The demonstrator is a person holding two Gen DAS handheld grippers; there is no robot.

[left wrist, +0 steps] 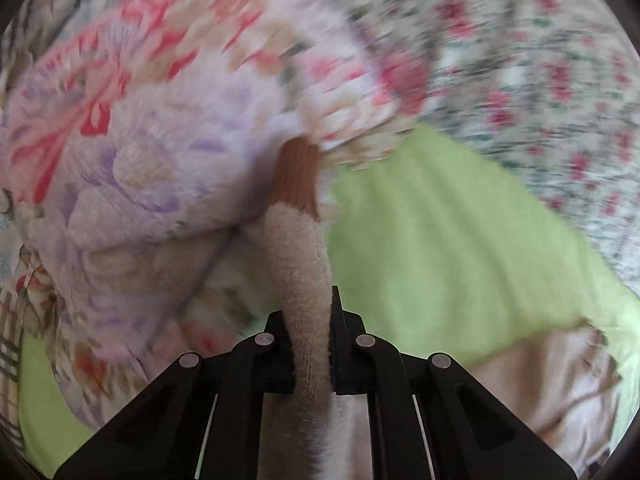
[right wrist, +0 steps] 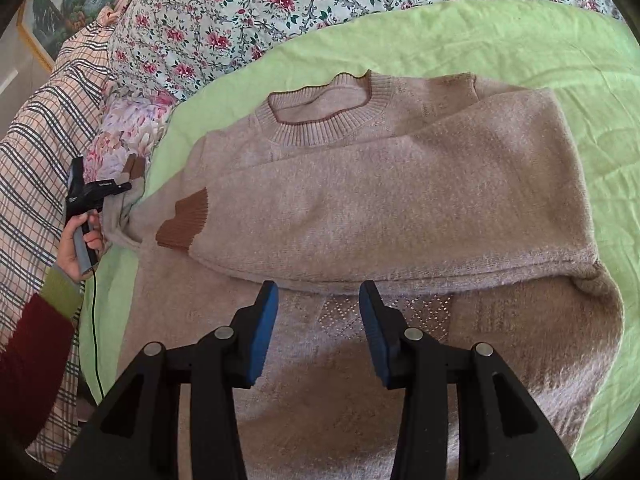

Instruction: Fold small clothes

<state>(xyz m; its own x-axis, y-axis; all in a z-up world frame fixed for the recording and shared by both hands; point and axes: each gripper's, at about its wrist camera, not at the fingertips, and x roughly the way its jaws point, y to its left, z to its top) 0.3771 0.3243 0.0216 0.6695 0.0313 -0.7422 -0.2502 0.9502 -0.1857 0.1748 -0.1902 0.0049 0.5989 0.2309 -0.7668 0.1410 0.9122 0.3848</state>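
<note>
The beige sweater [right wrist: 360, 208] lies on the green sheet [right wrist: 540, 52], one sleeve folded across. The left gripper [left wrist: 310, 344] pinches its other sleeve [left wrist: 300, 264] at the sheet's left edge. The right gripper [right wrist: 319, 320] hovers half-open, empty.

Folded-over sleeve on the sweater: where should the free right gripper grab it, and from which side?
Take the brown cuff, coming from above with jaws across its width. The sleeve lies flat across the sweater's chest, and the ribbed cuff is its free end. The right gripper is open and empty.
</note>
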